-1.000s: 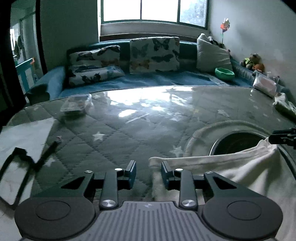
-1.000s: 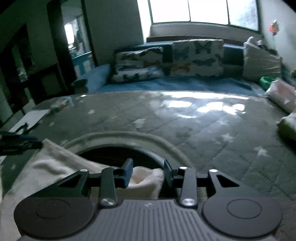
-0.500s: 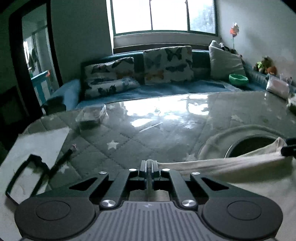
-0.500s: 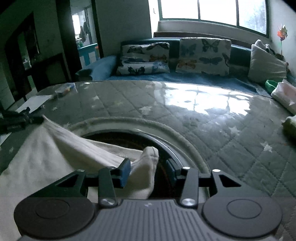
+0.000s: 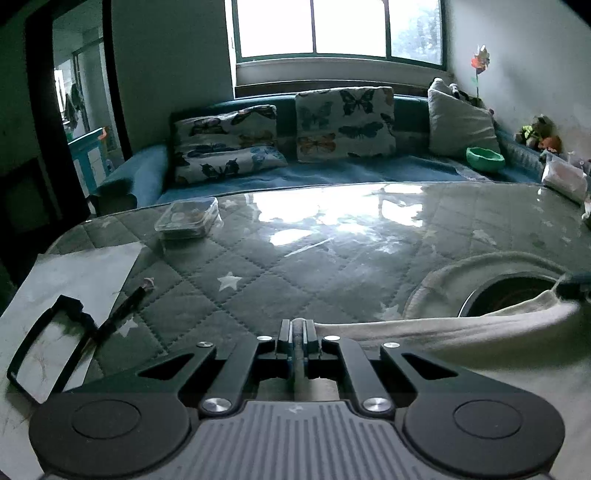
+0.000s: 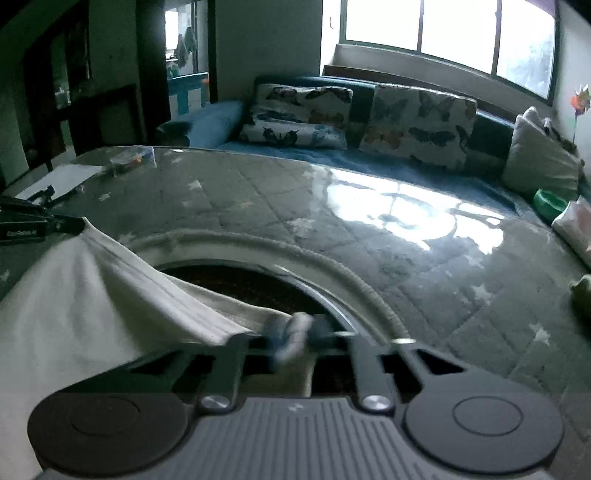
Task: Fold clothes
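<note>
Daylight is being admitted by a wide window (image 5: 340, 27) and reflected off the glossy quilted table (image 5: 332, 236). Butterfly cushions (image 5: 343, 123) are being propped along a blue sofa (image 5: 369, 168).

Soft matt cream cloth garment (image 5: 461, 343), glossy quilted table cover (image 5: 332, 236), clear plastic box (image 5: 188, 218)

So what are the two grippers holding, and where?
Both pinch the white cloth along its top edge: the left gripper at one corner, the right gripper at the other.
</note>
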`<control>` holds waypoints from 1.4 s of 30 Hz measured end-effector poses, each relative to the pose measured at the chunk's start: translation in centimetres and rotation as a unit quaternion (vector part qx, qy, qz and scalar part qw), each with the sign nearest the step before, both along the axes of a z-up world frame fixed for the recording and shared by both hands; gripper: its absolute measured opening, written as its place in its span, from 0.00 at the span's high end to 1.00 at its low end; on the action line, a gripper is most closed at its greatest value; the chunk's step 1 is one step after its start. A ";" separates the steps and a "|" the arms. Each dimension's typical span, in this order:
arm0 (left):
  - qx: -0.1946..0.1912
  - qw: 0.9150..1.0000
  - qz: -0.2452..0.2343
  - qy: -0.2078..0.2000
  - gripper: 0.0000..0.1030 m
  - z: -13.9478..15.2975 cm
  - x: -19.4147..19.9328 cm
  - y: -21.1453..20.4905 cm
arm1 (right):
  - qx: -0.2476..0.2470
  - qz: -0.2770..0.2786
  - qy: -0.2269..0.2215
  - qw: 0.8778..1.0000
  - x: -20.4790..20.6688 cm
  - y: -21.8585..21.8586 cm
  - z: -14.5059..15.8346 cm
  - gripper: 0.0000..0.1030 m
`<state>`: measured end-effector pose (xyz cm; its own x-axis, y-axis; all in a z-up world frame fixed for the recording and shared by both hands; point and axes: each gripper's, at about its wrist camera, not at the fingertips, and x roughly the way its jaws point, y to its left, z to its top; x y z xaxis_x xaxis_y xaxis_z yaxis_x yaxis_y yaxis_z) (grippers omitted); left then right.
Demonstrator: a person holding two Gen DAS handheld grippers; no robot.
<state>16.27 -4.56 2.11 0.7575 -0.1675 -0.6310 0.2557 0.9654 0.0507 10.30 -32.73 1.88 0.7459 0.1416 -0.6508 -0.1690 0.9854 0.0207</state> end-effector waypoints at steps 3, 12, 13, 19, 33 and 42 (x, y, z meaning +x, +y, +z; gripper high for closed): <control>0.002 1.000 0.005 0.002 0.92 -0.2 0.1 0.0 | 0.028 -0.022 -0.033 0.999 -0.3 -0.7 0.9 0.94; 0.004 1.000 0.012 0.004 0.82 0.1 0.3 0.1 | 0.045 -0.006 -0.016 0.999 -0.5 -1.0 1.4 0.81; 0.005 1.000 0.013 0.004 0.82 0.1 0.3 0.1 | 0.038 0.012 -0.008 0.999 -0.6 -0.4 1.3 0.82; 0.011 1.000 0.027 0.007 0.82 0.3 0.6 0.3 | 0.007 0.054 0.019 0.998 -0.2 2.1 -0.5 0.81; -0.026 0.999 0.036 -0.014 0.80 3.6 -8.2 6.7 | 0.003 0.112 0.045 0.993 -5.3 4.4 1.5 0.64; -0.023 0.979 0.199 -0.027 0.70 3.2 -15.7 18.9 | 0.004 0.150 0.049 0.987 -11.1 6.4 2.0 0.48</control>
<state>0.61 14.37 5.29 0.8009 0.1197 -0.5867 -0.1422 0.9898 0.0077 -0.80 -26.29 3.93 0.6036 0.3522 -0.7153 -0.4506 0.8908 0.0583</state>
